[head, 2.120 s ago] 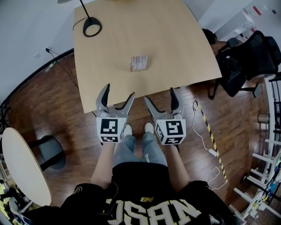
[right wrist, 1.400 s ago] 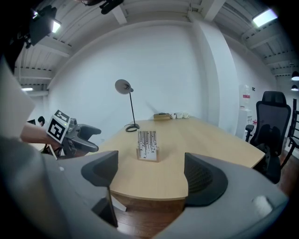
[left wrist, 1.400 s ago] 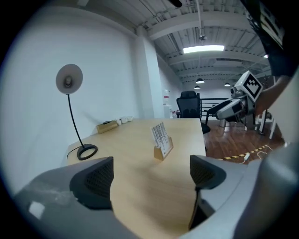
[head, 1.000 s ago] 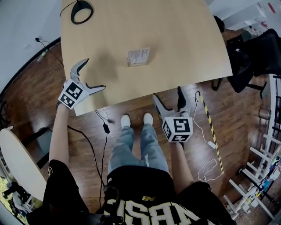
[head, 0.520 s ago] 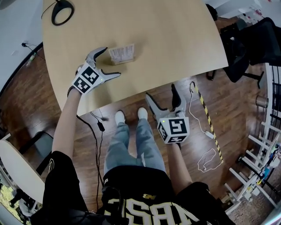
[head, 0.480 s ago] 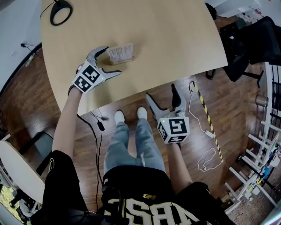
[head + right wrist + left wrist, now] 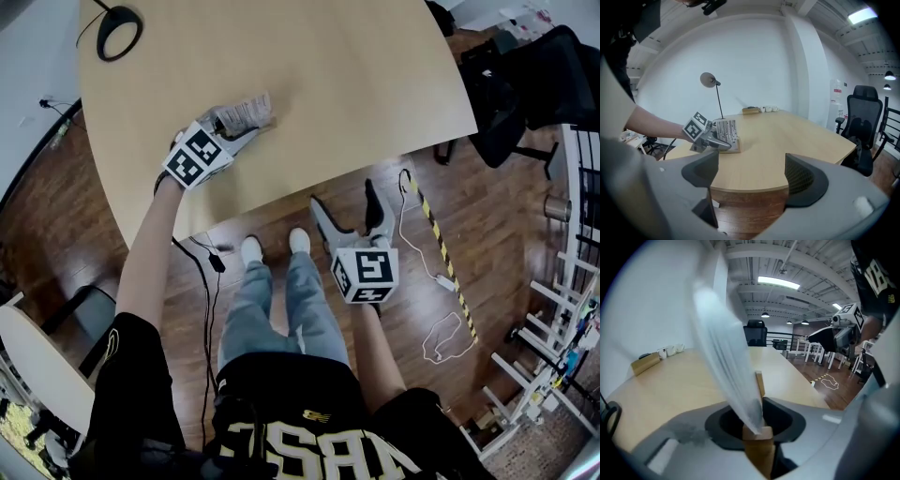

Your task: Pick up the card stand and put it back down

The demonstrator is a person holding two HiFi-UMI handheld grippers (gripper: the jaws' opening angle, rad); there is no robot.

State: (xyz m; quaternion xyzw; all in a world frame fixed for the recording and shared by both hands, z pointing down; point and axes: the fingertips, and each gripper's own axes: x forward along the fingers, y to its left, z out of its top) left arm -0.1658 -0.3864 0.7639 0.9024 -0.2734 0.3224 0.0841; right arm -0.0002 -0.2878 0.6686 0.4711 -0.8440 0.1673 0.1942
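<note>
My left gripper [image 7: 240, 130] is clamped on the card stand [image 7: 725, 131], which sits on the table [image 7: 356, 84] near its left edge, while my right gripper [image 7: 345, 202] hangs open, and a tilted lift could twist the thin stand loose.

Office, pale wooden table [image 7: 375, 56], black swivel chair [image 7: 865, 123], desk lamp [image 7: 708, 80]

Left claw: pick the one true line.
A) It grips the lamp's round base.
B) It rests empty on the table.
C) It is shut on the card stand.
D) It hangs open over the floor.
C: in the left gripper view the left claw is closing tight, its pads already pressing the card stand by its wooden base.
</note>
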